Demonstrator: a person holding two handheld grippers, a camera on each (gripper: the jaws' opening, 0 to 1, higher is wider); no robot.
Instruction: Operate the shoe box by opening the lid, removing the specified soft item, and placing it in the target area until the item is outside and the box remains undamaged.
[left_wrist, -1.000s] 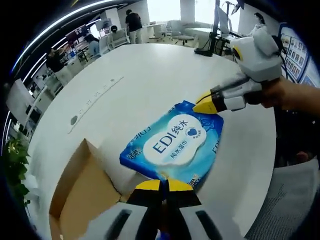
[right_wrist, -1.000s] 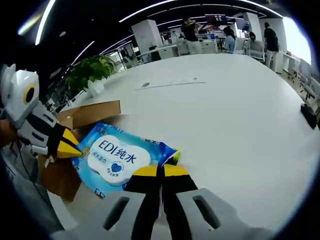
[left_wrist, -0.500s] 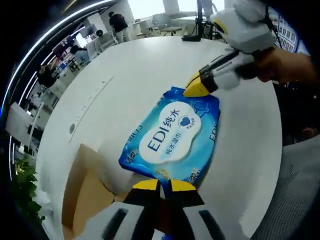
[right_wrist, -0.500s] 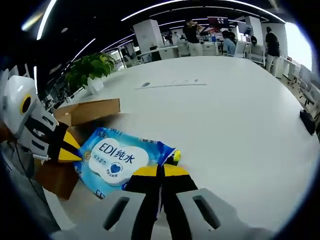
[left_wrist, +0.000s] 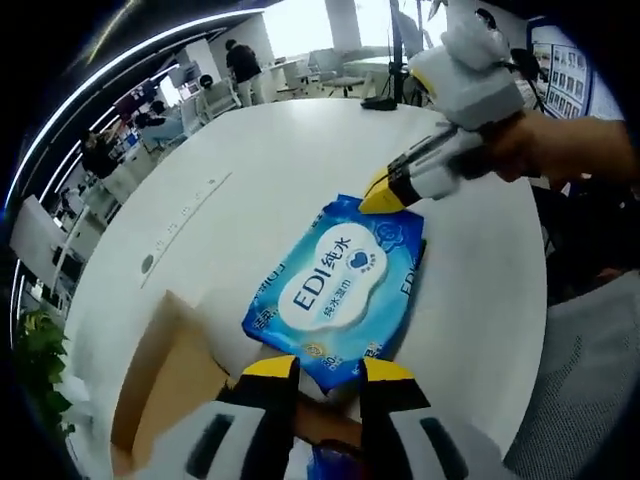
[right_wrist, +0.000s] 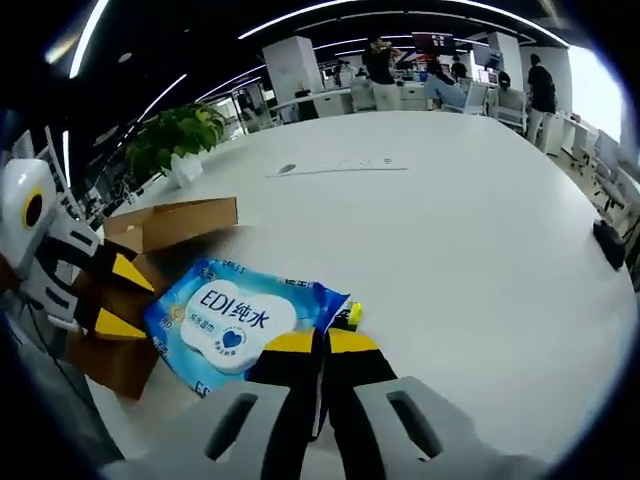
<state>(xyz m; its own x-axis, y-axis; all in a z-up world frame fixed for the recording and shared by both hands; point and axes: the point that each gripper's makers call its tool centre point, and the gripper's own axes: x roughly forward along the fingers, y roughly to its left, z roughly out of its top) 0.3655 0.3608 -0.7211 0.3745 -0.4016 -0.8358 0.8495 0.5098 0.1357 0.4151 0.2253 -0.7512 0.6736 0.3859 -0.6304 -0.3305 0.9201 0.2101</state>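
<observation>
Right hand (left_wrist: 560, 150): reaches in from the far side of the table (left_wrist: 250, 150), gripping the tool's handle.

Right gripper (right_wrist: 322, 340): one. Yellow-tipped jaws closed together, pinching the near corner of the wipes pack (right_wrist: 235, 322). In the left gripper view the same gripper (left_wrist: 383, 195) sits at the pack's far corner.

Left gripper (left_wrist: 326, 368): one. Jaws parted, with a gap between the yellow tips; the pack's (left_wrist: 335, 290) near edge lies at that gap, and whether the tips touch it cannot be told. In the right gripper view its two tips (right_wrist: 115, 297) stand apart just beside the pack's left edge.

Wipes pack: one, blue, white label, lying flat on the table outside the box.

Box (right_wrist: 150, 260): one, brown cardboard, open, just beside the pack.

Plant (right_wrist: 180, 135): one, at the table's far edge.
</observation>
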